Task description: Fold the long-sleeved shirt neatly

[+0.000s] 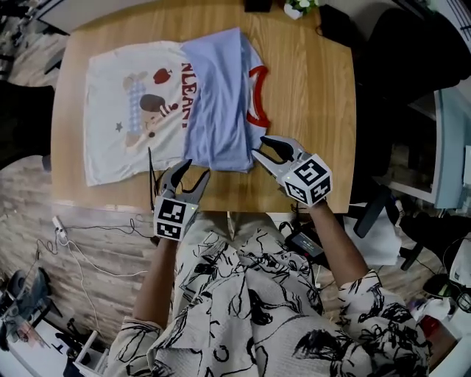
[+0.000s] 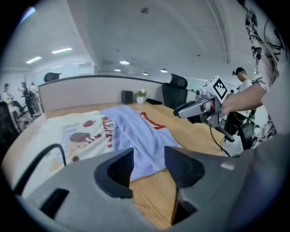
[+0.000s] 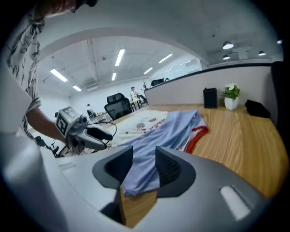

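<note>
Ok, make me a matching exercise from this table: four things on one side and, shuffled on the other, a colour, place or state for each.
Things:
1. folded-over sleeve
2. collar
3. potted plant
4. left gripper

Descriptions:
A. at the far edge of the table
B. jaws apart, holding nothing
C. red
D. light blue

Pairs: 1-D, 2-C, 3-A, 4-B.

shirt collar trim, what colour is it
The collar trim is red, clearest in the head view.
</note>
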Motion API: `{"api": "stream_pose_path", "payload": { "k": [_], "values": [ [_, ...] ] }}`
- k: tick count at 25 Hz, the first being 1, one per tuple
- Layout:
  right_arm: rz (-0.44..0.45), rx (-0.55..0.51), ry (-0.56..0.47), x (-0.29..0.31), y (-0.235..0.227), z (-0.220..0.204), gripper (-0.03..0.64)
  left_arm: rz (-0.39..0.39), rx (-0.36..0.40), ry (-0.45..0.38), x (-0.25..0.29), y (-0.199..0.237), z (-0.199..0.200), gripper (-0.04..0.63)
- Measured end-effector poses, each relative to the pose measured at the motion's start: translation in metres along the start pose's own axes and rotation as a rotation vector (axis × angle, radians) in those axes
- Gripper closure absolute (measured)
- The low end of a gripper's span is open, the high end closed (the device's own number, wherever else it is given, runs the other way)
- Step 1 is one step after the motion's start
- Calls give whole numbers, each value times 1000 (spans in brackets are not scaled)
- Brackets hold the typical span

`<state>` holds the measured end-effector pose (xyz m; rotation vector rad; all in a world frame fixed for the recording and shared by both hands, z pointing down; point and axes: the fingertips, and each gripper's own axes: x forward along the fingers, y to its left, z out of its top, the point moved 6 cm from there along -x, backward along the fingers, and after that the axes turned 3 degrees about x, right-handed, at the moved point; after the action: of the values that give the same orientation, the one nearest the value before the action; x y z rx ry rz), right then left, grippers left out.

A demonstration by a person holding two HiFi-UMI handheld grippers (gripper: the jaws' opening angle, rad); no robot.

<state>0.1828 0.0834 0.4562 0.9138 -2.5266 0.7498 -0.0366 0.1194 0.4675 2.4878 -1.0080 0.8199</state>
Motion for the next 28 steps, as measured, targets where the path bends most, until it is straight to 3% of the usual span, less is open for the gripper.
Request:
{"api": "stream_pose_path", "payload": {
  "k": [4, 11, 15, 18, 23, 28],
  "values": [
    [-47, -13, -98, -15, -16, 34, 426, 195, -79, -117, -45, 25, 20, 365],
    [-53, -125, -135, -8, -17, 94, 419, 474, -242, -253, -140, 74, 17, 352],
    [-39, -209, -135, 12, -10, 136, 412, 614, -271, -272, -194, 106, 2, 339],
    [-46, -261, -154, 34, -6, 170, 411, 724, -251, -305, -233, 135, 0, 341],
    [-54, -325, -171, 79, 8, 225, 409, 763, -234, -288, -266, 171, -18, 333],
    [-58, -385, -142, 132, 31, 269, 385, 752, -315, -249, -274, 203, -60, 321]
  ]
}}
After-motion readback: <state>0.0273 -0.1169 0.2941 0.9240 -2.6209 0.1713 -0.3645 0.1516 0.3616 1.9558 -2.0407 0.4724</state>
